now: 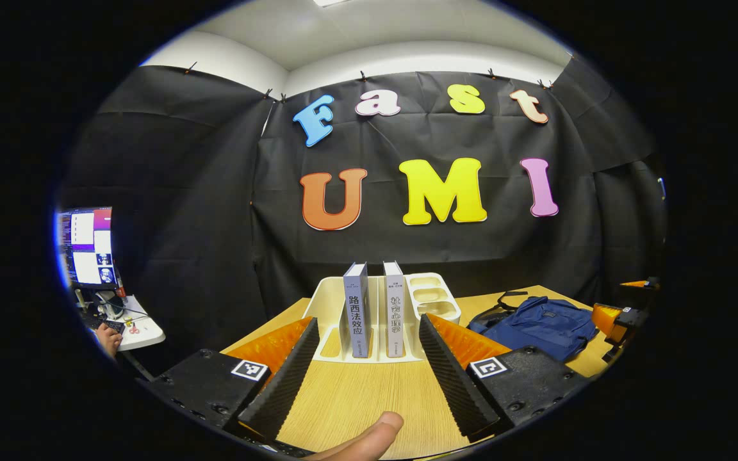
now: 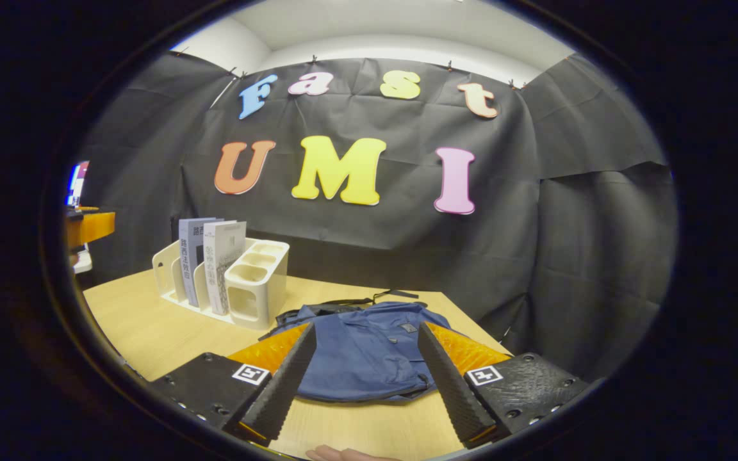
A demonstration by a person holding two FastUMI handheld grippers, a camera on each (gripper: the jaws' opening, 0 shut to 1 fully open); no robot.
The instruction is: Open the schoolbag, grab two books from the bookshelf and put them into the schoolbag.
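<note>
Wooden table [image 1: 356, 397] bears bookshelf [image 1: 382, 320] and schoolbag [image 2: 369, 352].

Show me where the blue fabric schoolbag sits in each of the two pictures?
Left gripper view: blue fabric schoolbag lies flat at right, beside the white plastic bookshelf.
Right gripper view: it lies at lower centre, between this gripper's fingers and beyond them.
Shared landmark: the bookshelf holding two upright grey books.
</note>
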